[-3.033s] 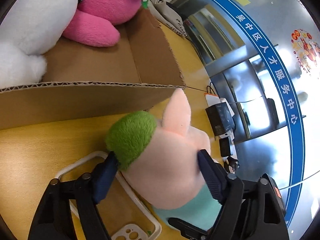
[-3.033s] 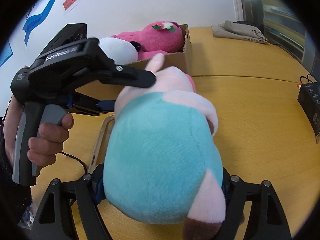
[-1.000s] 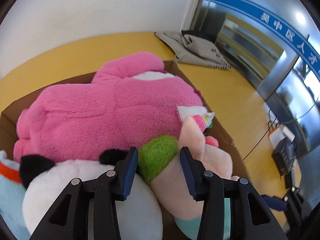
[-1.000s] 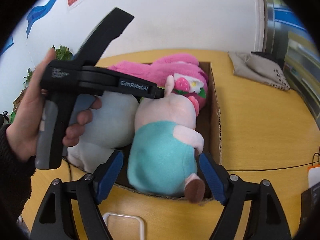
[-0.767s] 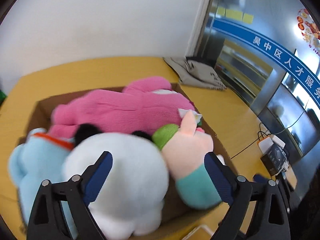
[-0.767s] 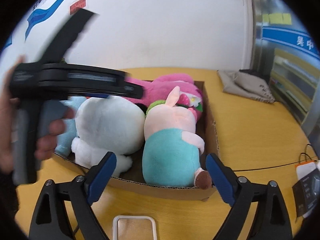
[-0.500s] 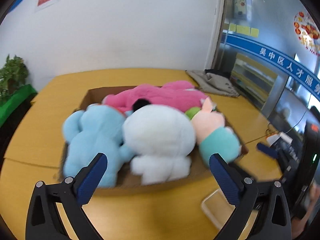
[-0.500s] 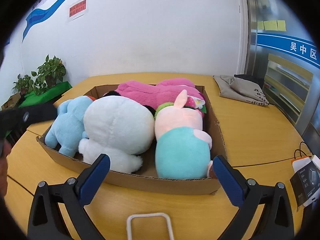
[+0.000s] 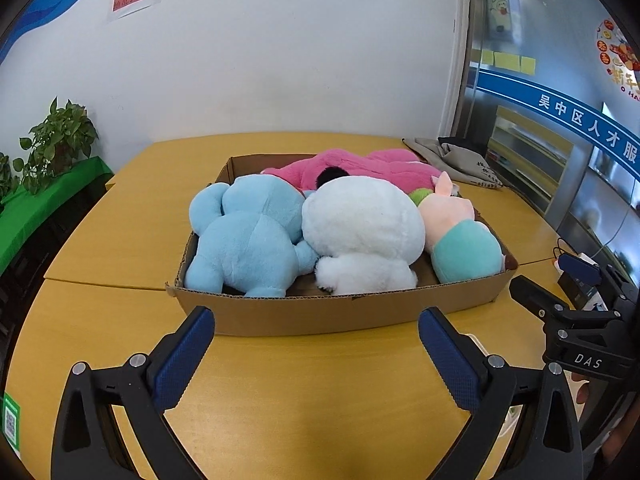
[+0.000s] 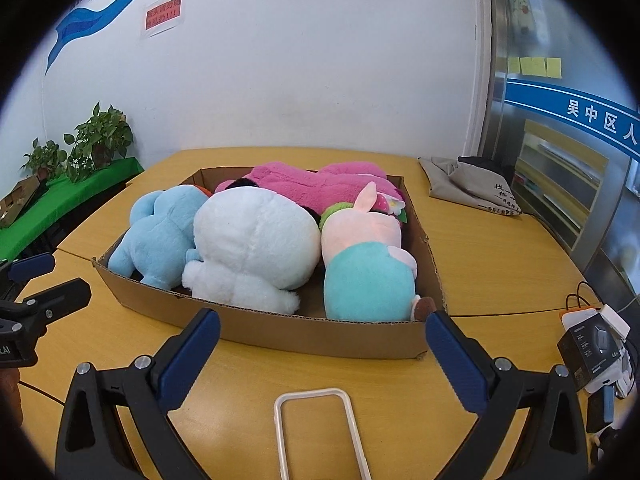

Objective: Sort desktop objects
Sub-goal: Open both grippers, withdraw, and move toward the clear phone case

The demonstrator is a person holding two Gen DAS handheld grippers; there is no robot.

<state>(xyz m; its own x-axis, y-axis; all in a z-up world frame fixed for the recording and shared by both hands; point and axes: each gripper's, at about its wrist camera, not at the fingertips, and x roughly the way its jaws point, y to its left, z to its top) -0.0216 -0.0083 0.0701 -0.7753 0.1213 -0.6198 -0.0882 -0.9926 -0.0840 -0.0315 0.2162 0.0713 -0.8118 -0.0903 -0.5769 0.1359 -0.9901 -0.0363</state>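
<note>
A shallow cardboard box (image 9: 340, 312) (image 10: 320, 332) on the yellow table holds several plush toys: a blue one (image 9: 248, 240) (image 10: 160, 232), a white one (image 9: 364, 232) (image 10: 252, 248), a pink one (image 9: 360, 168) (image 10: 312, 184) at the back, and a pig in a teal shirt (image 9: 460, 236) (image 10: 364, 268) at the right end. My left gripper (image 9: 316, 352) is open and empty, in front of the box. My right gripper (image 10: 320, 356) is open and empty, also in front of the box. It shows at the right edge of the left wrist view (image 9: 576, 328).
A clear phone case (image 10: 316, 432) lies on the table just in front of my right gripper. A black charger box (image 10: 588, 348) with cables sits at the right. A grey cloth bag (image 10: 468, 184) lies at the back right. Potted plants (image 10: 100, 136) stand left.
Both grippers carried the pig plush into the box, let go, opened wide and pulled back from the box. The pig now lies at the box's right end.
</note>
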